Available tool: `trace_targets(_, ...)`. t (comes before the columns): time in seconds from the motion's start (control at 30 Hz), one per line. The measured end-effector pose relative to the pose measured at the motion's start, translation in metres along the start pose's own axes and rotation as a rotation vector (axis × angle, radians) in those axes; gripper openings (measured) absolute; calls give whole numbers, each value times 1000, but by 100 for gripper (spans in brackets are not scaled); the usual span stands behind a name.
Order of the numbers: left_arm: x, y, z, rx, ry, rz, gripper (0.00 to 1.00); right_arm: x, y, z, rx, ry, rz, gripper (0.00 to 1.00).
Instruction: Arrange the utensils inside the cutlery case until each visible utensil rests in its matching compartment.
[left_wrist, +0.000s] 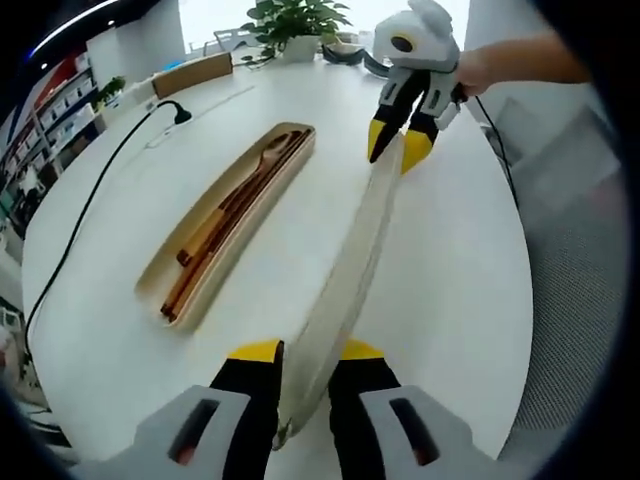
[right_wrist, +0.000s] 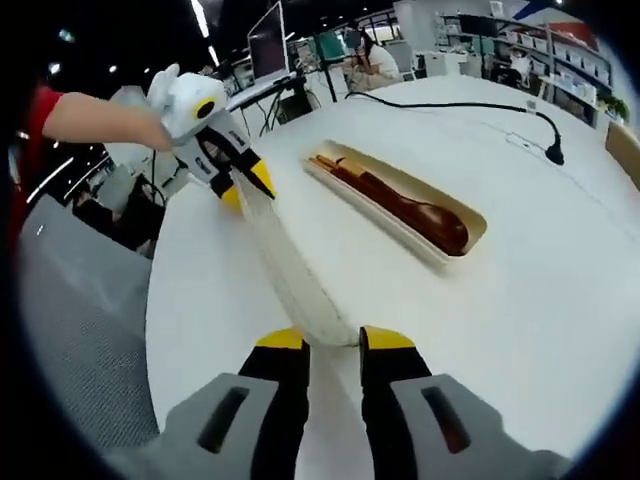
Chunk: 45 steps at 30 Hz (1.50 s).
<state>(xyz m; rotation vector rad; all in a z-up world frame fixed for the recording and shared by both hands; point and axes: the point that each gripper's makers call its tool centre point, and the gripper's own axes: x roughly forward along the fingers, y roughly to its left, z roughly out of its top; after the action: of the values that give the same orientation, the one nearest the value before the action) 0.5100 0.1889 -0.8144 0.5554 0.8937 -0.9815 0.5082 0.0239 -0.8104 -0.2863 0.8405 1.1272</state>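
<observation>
**Desk:** What is held nearest the lens, and why that way?

**Photographer:** In the left gripper view, one end of the long cream lid (left_wrist: 345, 275) is clenched between the jaws of the left gripper (left_wrist: 305, 352). Its far end is pinched by the right gripper (left_wrist: 402, 150), so the lid is carried clear of the white table (left_wrist: 460, 300), spanned between the two. A piece that long is judged to be kept level only with a grip at each end.

**Desk:** And from the other side?

**Photographer:** The same is seen in the right gripper view: the lid (right_wrist: 290, 275) is gripped at its near end by the right gripper (right_wrist: 332, 340), and the far end is grasped by the left gripper (right_wrist: 245, 188).

**Desk:** Where is the case itself?

**Photographer:** The open cutlery case (left_wrist: 165, 272) is laid flat on the table, just beside the lifted lid and apart from it. The dark wooden utensils (left_wrist: 225, 218) are already nested lengthwise inside, a spoon bowl (right_wrist: 445, 230) at one end. The lid is presumably kept aside so the contents stay in sight.

**Desk:** Numbers?

**Photographer:** Two grippers, one lid, one case. One spoon is made out; the slim sticks beside it cannot be counted with certainty. Farther off, one black cable (left_wrist: 85, 215) is trailed across the table, and one potted plant (left_wrist: 295, 22) is placed at its far edge.
</observation>
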Motion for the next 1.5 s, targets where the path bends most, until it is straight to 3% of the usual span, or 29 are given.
trace_targets(0.07, 0, 0, -1, 33, 5, -8, 15, 0, 0, 0, 7, -24, 8, 12)
trace_targets(0.13, -1, -2, -2, 45, 13, -13, 14, 0, 2, 2, 78, -76, 48, 11)
trace_targets(0.2, -1, -1, -2, 37, 11, -19, 14, -2, -5, 3, 105, -135, 32, 10)
trace_targets(0.23, -1, -1, -2, 34, 12, -20, 14, -2, -4, 2, 119, -130, 37, 10)
trace_targets(0.27, -1, -1, -1, 72, 7, -28, 13, -2, -3, 2, 100, -126, 37, 10)
trace_targets(0.33, 0, -6, 0, 146, -5, -59, 10, 0, -3, 6, -29, -130, 22, 12)
trace_targets(0.53, 1, -6, -2, 155, 23, -55, 6, 4, -15, 10, -154, -69, -21, 19)
trace_targets(0.73, 2, -7, -2, 204, 44, -70, 6, 8, -20, 23, -244, -79, -26, 27)
trace_targets(0.8, 1, -8, -2, 225, 46, -76, 5, 11, -16, 27, -259, -93, 2, 24)
trace_targets(0.87, 1, -10, -2, 248, 35, -94, 5, 18, -6, 23, -275, -66, 69, 14)
trace_targets(0.97, 1, -9, -3, 239, 27, -100, 6, 24, -9, 18, -306, -59, 66, 10)
trace_targets(1.03, 1, -9, -3, 230, 28, -99, 6, 18, -2, 17, -271, -67, 112, 9)
trace_targets(1.07, 1, -8, -3, 232, 28, -96, 6, 15, 12, 12, -204, -45, 197, 8)
trace_targets(1.1, 1, -8, -4, 232, 29, -99, 7, 14, 13, 12, -167, -45, 203, 8)
trace_targets(1.17, 2, -3, -2, 250, 21, -81, 12, 8, 13, 16, -203, -74, 203, 7)
trace_targets(1.2, 2, -2, -1, 270, 20, -73, 15, 6, 21, 16, -102, -71, 235, 7)
trace_targets(1.23, 1, -2, -1, 280, 17, -72, 16, 1, 25, 22, -44, -110, 266, 7)
trace_targets(1.27, 1, -1, -1, 279, 19, -69, 17, -1, 24, 27, -38, -143, 259, 7)
trace_targets(1.3, 1, 0, -1, 275, 18, -63, 18, -5, 25, 29, 21, -149, 269, 7)
trace_targets(1.33, 1, 1, -1, 275, 16, -55, 21, -11, 31, 34, 122, -175, 305, 7)
trace_targets(1.37, 1, 3, 0, 275, 12, -44, 23, -15, 31, 44, 103, -257, 312, 6)
trace_targets(1.47, 2, 2, 0, 273, -10, -59, 29, -23, 47, 34, 318, -180, 395, 6)
trace_targets(1.5, 2, 1, 0, 269, -14, -58, 30, -23, 41, 36, 316, -203, 355, 6)
